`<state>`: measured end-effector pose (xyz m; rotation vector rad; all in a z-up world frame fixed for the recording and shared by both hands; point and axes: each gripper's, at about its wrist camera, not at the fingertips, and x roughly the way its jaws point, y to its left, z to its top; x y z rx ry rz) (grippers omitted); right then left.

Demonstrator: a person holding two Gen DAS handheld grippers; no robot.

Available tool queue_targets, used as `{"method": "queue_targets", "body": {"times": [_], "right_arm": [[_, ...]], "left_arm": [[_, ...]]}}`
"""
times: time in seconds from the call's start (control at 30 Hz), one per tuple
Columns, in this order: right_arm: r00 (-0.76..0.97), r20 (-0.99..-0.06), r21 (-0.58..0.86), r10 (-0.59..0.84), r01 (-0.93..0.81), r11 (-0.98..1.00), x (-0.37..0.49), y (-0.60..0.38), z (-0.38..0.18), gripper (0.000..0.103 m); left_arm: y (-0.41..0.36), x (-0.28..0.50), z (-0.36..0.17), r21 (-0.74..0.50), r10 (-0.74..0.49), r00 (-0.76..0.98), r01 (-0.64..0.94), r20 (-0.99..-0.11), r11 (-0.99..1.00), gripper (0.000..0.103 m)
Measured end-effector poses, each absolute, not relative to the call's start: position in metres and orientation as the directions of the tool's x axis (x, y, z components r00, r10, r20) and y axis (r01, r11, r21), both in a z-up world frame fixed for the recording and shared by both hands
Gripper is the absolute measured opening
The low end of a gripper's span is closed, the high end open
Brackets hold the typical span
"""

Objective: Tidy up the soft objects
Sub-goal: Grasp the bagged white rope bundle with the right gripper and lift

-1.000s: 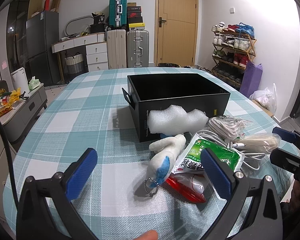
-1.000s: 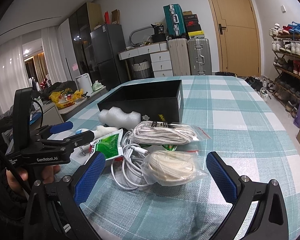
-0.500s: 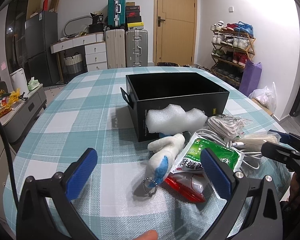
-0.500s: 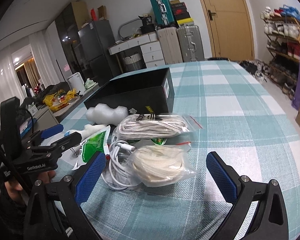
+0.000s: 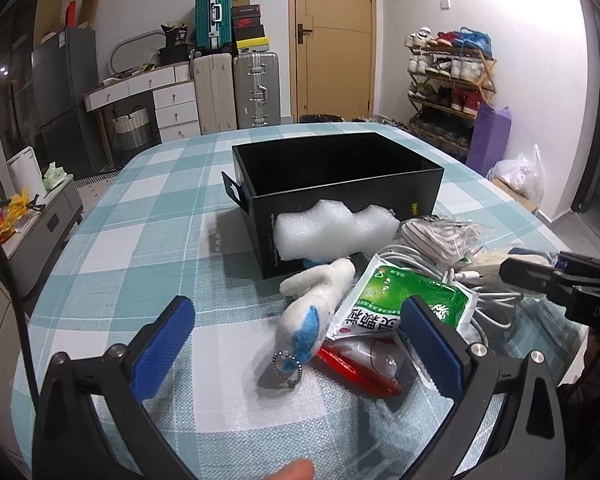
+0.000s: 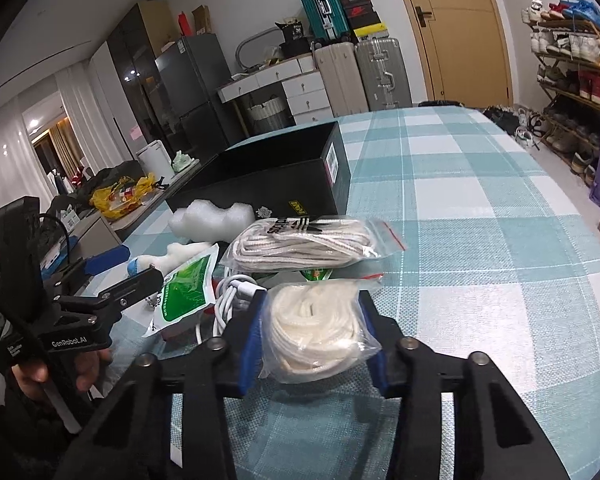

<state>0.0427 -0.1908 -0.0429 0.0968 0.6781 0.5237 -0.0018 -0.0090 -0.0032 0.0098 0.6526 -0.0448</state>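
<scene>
My right gripper (image 6: 314, 316) is shut on a clear bag of cream rope (image 6: 314, 330) lying on the checked tablecloth. A second bag of striped rope (image 6: 304, 244) lies just beyond it. My left gripper (image 5: 296, 330) is open and empty, with a white and blue plush keychain (image 5: 314, 306) between its fingers. A green packet (image 5: 404, 306), a white cable (image 6: 236, 292), a white foam block (image 5: 332, 232) and an open black box (image 5: 336, 176) lie beyond. The right gripper also shows in the left wrist view (image 5: 540, 270).
A red packet (image 5: 360, 364) lies under the green one. The table edge runs close on the right (image 5: 556, 232). Suitcases, drawers, a door and a shoe rack stand behind the table.
My right gripper has moved forward and closed on the bag of cream rope. My left gripper has stayed open and barely moved.
</scene>
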Motion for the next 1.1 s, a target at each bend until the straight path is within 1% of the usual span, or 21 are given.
{"method": "queue_targets", "body": {"times": [0.07, 0.3, 0.33, 0.4, 0.43, 0.47, 0.6, 0.63, 0.67, 0.7, 0.77, 0.9, 1.0, 1.1], "right_arm": [[0.669, -0.562, 0.235, 0.486, -0.434, 0.87, 0.038, -0.191, -0.039, 0.038], [0.718, -0.501, 0.22, 0.482, -0.433, 0.874, 0.022, -0.202, -0.028, 0.037], [0.728, -0.477, 0.228, 0.492, -0.437, 0.87, 0.019, -0.205, -0.026, 0.037], [0.74, -0.458, 0.231, 0.493, -0.437, 0.869, 0.015, -0.208, -0.022, 0.037], [0.745, -0.445, 0.234, 0.498, -0.44, 0.867, 0.014, -0.209, -0.02, 0.037], [0.748, -0.428, 0.24, 0.507, -0.447, 0.862, 0.012, -0.21, -0.018, 0.037], [0.742, -0.417, 0.244, 0.524, -0.464, 0.851, 0.011, -0.208, -0.016, 0.037], [0.741, -0.419, 0.243, 0.525, -0.466, 0.851, 0.011, -0.207, -0.016, 0.037], [0.74, -0.419, 0.241, 0.526, -0.468, 0.85, 0.011, -0.206, -0.016, 0.037], [0.738, -0.416, 0.242, 0.531, -0.473, 0.847, 0.01, -0.206, -0.016, 0.037], [0.744, -0.396, 0.242, 0.538, -0.48, 0.843, 0.007, -0.206, -0.014, 0.037], [0.748, -0.382, 0.247, 0.542, -0.483, 0.84, 0.007, -0.207, -0.014, 0.037], [0.753, -0.371, 0.252, 0.543, -0.481, 0.84, 0.006, -0.209, -0.013, 0.037], [0.756, -0.36, 0.258, 0.547, -0.483, 0.837, 0.005, -0.21, -0.012, 0.037]], "left_arm": [[-0.007, -0.003, -0.001, -0.02, -0.054, 0.788, 0.053, -0.613, 0.998, 0.103], [-0.005, -0.007, 0.004, -0.127, -0.17, 0.762, 0.116, -0.625, 0.985, 0.103], [-0.007, -0.007, 0.005, -0.133, -0.187, 0.761, 0.133, -0.622, 0.982, 0.103], [-0.012, -0.01, 0.008, -0.139, -0.225, 0.765, 0.177, -0.604, 0.974, 0.102], [-0.014, -0.011, 0.009, -0.135, -0.231, 0.769, 0.188, -0.596, 0.973, 0.099], [-0.017, -0.014, 0.011, -0.128, -0.245, 0.774, 0.21, -0.584, 0.969, 0.092], [-0.026, -0.014, 0.011, -0.106, -0.267, 0.775, 0.253, -0.573, 0.962, 0.083], [-0.028, -0.014, 0.012, -0.102, -0.277, 0.775, 0.267, -0.569, 0.958, 0.076], [-0.03, -0.014, 0.012, -0.097, -0.283, 0.771, 0.279, -0.57, 0.955, 0.074], [-0.033, -0.014, 0.013, -0.089, -0.292, 0.767, 0.295, -0.572, 0.951, 0.074], [-0.038, -0.014, 0.016, -0.074, -0.298, 0.766, 0.313, -0.569, 0.947, 0.069], [-0.041, -0.012, 0.026, -0.098, -0.341, 0.751, 0.35, -0.566, 0.932, 0.069], [-0.048, -0.009, 0.029, -0.076, -0.344, 0.747, 0.368, -0.569, 0.927, 0.069], [-0.054, -0.001, 0.027, -0.056, -0.343, 0.729, 0.388, -0.592, 0.92, 0.07]]}}
